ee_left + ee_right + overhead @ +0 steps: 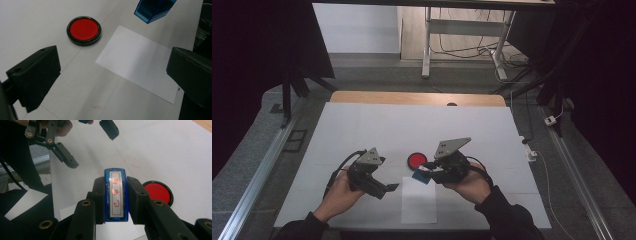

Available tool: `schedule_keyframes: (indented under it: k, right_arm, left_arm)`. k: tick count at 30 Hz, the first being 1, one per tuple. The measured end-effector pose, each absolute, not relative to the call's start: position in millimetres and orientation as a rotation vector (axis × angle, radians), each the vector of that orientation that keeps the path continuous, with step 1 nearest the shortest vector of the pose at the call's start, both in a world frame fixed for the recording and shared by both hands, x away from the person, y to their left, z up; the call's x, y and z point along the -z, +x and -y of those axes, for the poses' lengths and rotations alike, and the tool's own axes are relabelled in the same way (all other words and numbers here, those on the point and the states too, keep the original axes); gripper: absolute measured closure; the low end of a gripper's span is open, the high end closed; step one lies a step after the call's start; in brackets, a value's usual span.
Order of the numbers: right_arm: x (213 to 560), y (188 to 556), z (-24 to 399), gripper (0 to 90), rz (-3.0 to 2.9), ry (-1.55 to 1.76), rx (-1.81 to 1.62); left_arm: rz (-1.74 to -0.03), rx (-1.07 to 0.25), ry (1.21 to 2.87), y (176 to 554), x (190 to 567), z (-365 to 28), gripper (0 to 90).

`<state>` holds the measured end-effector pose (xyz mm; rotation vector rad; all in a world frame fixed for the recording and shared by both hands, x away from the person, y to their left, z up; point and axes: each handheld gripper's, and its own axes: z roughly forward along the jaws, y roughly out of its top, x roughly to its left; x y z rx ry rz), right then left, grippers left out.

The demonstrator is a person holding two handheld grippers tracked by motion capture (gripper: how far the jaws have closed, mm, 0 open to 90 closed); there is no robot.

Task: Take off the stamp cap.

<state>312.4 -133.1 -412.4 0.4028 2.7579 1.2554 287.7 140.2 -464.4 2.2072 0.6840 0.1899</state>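
The right hand-held gripper (116, 195) is closed on a blue stamp (116, 195), with its jaws clamped on the two long flat sides and the labelled top facing the gripper's camera. The stamp is judged to be a light, rigid plastic body with smooth, somewhat slippery walls, so the broad side faces are the correct grip points. The left hand-held gripper (384, 189) is open and holds nothing.

The red ink pad (416, 160) lies on the desk just beyond and left of the right hand-held gripper. The white paper sheet (418, 201) lies flat between the two grippers, below the stamp. It is thin, limp and likely to slide when pressed.

The desk (362, 125) has a white, smooth, level cover. The surrounding room is dim, with dark curtains at both sides.
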Motion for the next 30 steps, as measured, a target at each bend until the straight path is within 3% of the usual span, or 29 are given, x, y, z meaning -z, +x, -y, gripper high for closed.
schedule_keyframes:
  k: [30]
  right_arm:
    - [410.3, 311.5, 127.5, 70.2, -2.764, 0.370, -1.272]
  left_arm:
    - [-0.467, -0.085, 2.254, 311.7, 466.4, -84.4, 0.4]
